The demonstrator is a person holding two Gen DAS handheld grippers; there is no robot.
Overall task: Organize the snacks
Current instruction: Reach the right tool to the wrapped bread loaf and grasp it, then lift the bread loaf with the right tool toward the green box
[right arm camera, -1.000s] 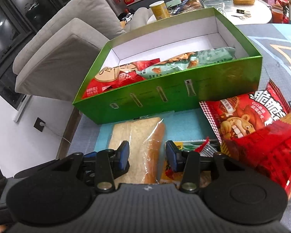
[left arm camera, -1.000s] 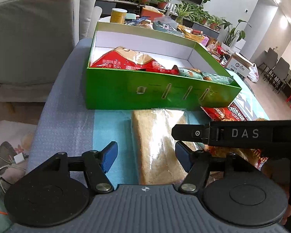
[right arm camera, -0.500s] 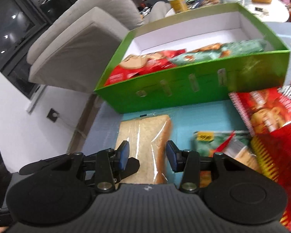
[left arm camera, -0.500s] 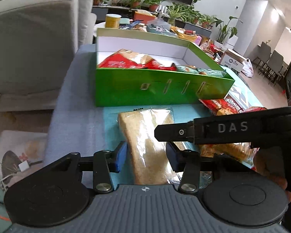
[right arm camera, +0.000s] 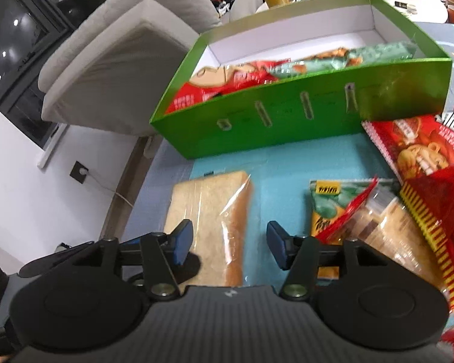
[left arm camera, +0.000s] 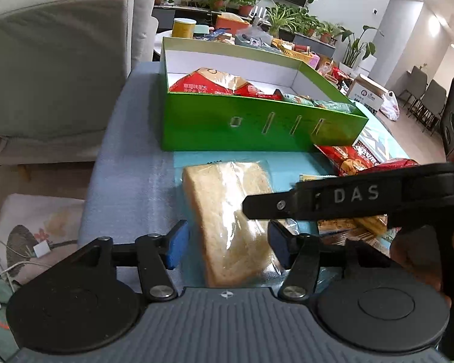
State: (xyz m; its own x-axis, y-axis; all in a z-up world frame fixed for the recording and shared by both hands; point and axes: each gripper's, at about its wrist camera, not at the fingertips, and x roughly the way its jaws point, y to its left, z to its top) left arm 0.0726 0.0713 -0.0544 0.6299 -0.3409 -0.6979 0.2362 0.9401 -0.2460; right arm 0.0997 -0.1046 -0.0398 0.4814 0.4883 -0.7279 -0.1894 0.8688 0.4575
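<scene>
A clear-wrapped loaf of sliced bread (left arm camera: 224, 211) (right arm camera: 208, 208) lies on the blue mat in front of the green box (left arm camera: 257, 127) (right arm camera: 287, 118). My left gripper (left arm camera: 227, 248) straddles its near end; the jaws are opening and the pads stand off the wrap. My right gripper (right arm camera: 228, 246) is also opening over the loaf's right side, its pads not pressing. Its black arm marked DAS (left arm camera: 348, 196) crosses the left wrist view. The box holds a red bag (left arm camera: 208, 83) and green packs (right arm camera: 378, 54).
Loose snacks lie right of the loaf: a red bag (right arm camera: 417, 145), a green and orange pack (right arm camera: 330, 211) and a cracker pack (right arm camera: 390, 230). A grey sofa (left arm camera: 60, 60) stands left of the table. A cluttered round table (right arm camera: 423, 3) sits behind the box.
The left jaws narrowed around the loaf and have now spread again. The right jaws have gone from narrow to wide. The loaf still lies on the mat.
</scene>
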